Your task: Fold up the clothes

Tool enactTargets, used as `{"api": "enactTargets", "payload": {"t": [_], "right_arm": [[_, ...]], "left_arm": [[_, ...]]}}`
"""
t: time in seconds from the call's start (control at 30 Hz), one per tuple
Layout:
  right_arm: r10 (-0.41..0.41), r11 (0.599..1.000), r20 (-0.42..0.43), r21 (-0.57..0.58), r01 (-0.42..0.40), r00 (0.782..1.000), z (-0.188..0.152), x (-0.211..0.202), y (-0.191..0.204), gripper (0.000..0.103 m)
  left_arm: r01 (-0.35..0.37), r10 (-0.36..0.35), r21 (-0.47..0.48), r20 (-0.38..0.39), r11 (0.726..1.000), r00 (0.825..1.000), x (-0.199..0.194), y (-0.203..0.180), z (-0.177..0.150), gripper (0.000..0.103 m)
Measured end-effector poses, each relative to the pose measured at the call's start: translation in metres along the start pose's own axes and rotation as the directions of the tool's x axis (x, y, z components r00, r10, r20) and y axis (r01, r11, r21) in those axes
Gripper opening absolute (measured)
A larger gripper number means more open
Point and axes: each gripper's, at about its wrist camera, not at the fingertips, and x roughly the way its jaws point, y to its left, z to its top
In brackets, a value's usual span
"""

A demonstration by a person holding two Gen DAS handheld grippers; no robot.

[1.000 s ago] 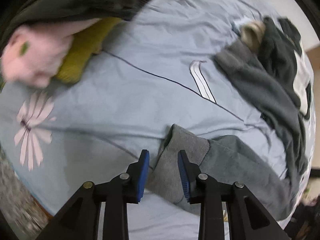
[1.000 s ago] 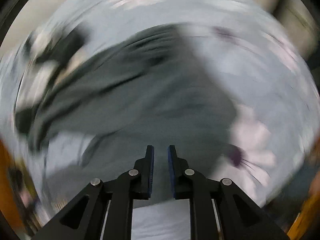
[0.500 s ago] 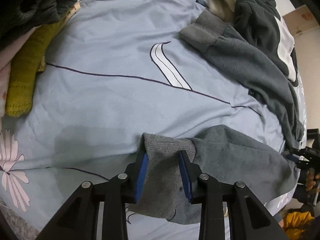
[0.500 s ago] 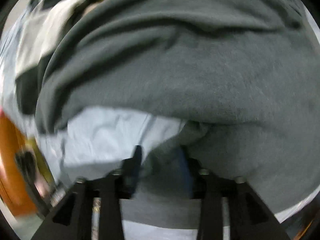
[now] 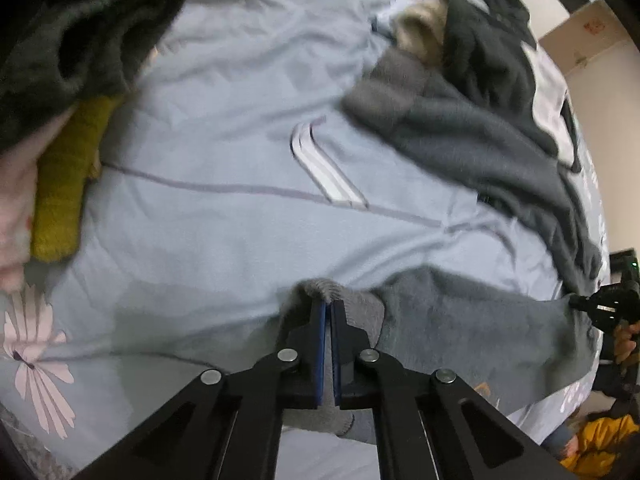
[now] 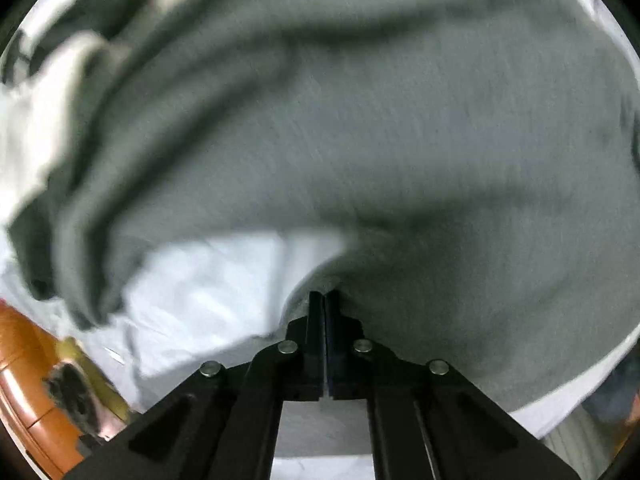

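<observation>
Left gripper (image 5: 328, 308) first: its blue pads are pressed together on the ribbed cuff (image 5: 340, 300) of the grey sweatshirt (image 5: 460, 328), a small ridge of knit pinched up between the tips. Over on the other side, the right gripper (image 6: 325, 298) is clamped as well, nipping the sweatshirt's (image 6: 400, 140) edge right where the grey fabric meets the pale bedsheet (image 6: 208, 284). In the left view that right gripper (image 5: 580, 303) shows off to the right, holding the far end of the same sleeve.

So the garment lies directly ahead of both tongs, spread on the blue-grey floral bedsheet (image 5: 224, 152), with its other sleeve and a darker heap of clothing (image 5: 492, 48) beyond and to the right of the left tips. Up and to the left of them sits a stack with a mustard knit (image 5: 64, 184) under something dark.

Now the risks. Each bite looks shallow, just a thin lip of cloth, so a brisk lift could let the fleece slip free. The right tips sit so close to the sheet that bedding may be caught in the pinch and come up too. And the sleeve beyond runs into that dark heap, so a pull could snag or drag it.
</observation>
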Motion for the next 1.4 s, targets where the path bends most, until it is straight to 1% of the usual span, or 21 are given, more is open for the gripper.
{"api": "enactTargets", "payload": {"t": [0.1,0.2,0.27,0.33,0.43,0.53,0.57,0.6,0.67,0.7,0.77,0.8,0.87,0.9,1.07,1.13,1.2,1.27,1.33,1.37,1.4], "right_arm": [[0.016,1.000,0.047,-0.005,-0.016,0.999,0.017,-0.015,0.002,0.000],[-0.018,1.000,0.046,-0.016,0.019,0.999,0.020,-0.010,0.006,0.000],[-0.012,1.000,0.057,0.007,0.011,0.998,0.021,-0.012,0.003,0.000],[-0.001,1.000,0.058,0.026,0.000,0.998,0.020,-0.011,0.001,0.000],[0.003,1.000,0.053,-0.007,-0.003,0.999,0.015,-0.015,-0.001,0.002],[0.030,0.997,0.062,-0.078,-0.025,0.998,0.007,-0.029,0.000,0.003],[0.044,0.995,0.074,-0.097,-0.037,0.996,0.004,-0.037,-0.001,0.009],[0.062,0.993,0.096,-0.109,-0.052,0.993,0.001,-0.047,-0.004,0.023],[0.094,0.991,0.139,-0.112,-0.078,0.986,-0.005,-0.067,-0.016,0.041],[0.108,0.990,0.160,-0.110,-0.091,0.981,-0.009,-0.077,-0.023,0.041],[0.125,0.989,0.200,-0.101,-0.107,0.972,-0.018,-0.095,-0.035,0.041],[0.117,0.991,0.216,-0.087,-0.100,0.969,-0.026,-0.100,-0.036,0.041],[0.092,0.995,0.244,-0.046,-0.083,0.966,-0.041,-0.104,-0.063,0.041],[0.071,0.997,0.253,-0.012,-0.070,0.965,-0.042,-0.100,-0.076,0.041],[0.029,0.978,0.261,0.192,-0.081,0.965,-0.063,-0.098,-0.176,0.044],[0.021,0.961,0.265,0.260,-0.092,0.964,-0.070,-0.093,-0.216,0.045],[0.047,0.935,0.275,0.326,-0.140,0.960,-0.076,-0.084,-0.247,0.045],[0.093,0.904,0.293,0.377,-0.204,0.951,-0.081,-0.079,-0.272,0.046],[0.145,0.870,0.324,0.408,-0.276,0.935,-0.083,-0.078,-0.291,0.046],[0.171,0.855,0.340,0.415,-0.311,0.925,-0.084,-0.078,-0.297,0.046],[0.199,0.840,0.357,0.417,-0.346,0.913,-0.083,-0.079,-0.304,0.046]], "left_arm": [[-0.008,0.010,-0.062,0.032,0.998,0.999,-0.002,0.008,0.010,0.002],[-0.017,0.023,-0.121,0.052,0.993,0.998,-0.004,0.014,0.017,0.002],[-0.014,0.023,-0.158,0.056,0.987,0.998,-0.008,0.022,0.015,0.003],[-0.009,0.022,-0.196,0.065,0.981,0.998,-0.015,0.029,0.011,0.003],[0.007,0.026,-0.305,0.101,0.952,0.995,-0.030,0.045,-0.013,0.004],[0.039,0.014,-0.418,0.123,0.908,0.992,-0.040,0.061,-0.046,0.010],[0.052,0.005,-0.458,0.124,0.887,0.992,-0.041,0.066,-0.059,0.016],[0.069,-0.006,-0.497,0.127,0.865,0.992,-0.042,0.070,-0.072,0.024],[0.124,-0.043,-0.572,0.154,0.811,0.987,-0.040,0.076,-0.096,0.036],[0.158,-0.063,-0.611,0.174,0.776,0.983,-0.038,0.079,-0.110,0.037],[0.197,-0.091,-0.647,0.194,0.737,0.977,-0.031,0.078,-0.127,0.037],[0.210,-0.107,-0.653,0.195,0.728,0.975,-0.026,0.076,-0.132,0.037],[0.236,-0.138,-0.662,0.197,0.711,0.971,-0.015,0.070,-0.141,0.037],[0.247,-0.153,-0.659,0.197,0.710,0.968,-0.011,0.066,-0.141,0.037],[0.302,-0.201,-0.625,0.229,0.720,0.953,0.011,0.039,-0.130,0.037],[0.296,-0.188,-0.623,0.235,0.724,0.954,0.019,0.029,-0.128,0.037],[0.276,-0.160,-0.640,0.234,0.717,0.959,0.026,0.025,-0.128,0.035],[0.268,-0.131,-0.671,0.249,0.691,0.960,0.030,0.022,-0.131,0.034],[0.272,-0.109,-0.695,0.270,0.666,0.957,0.030,0.021,-0.132,0.029],[0.264,-0.096,-0.704,0.270,0.660,0.958,0.030,0.019,-0.131,0.020],[0.255,-0.082,-0.711,0.269,0.655,0.960,0.029,0.017,-0.130,0.017]]}}
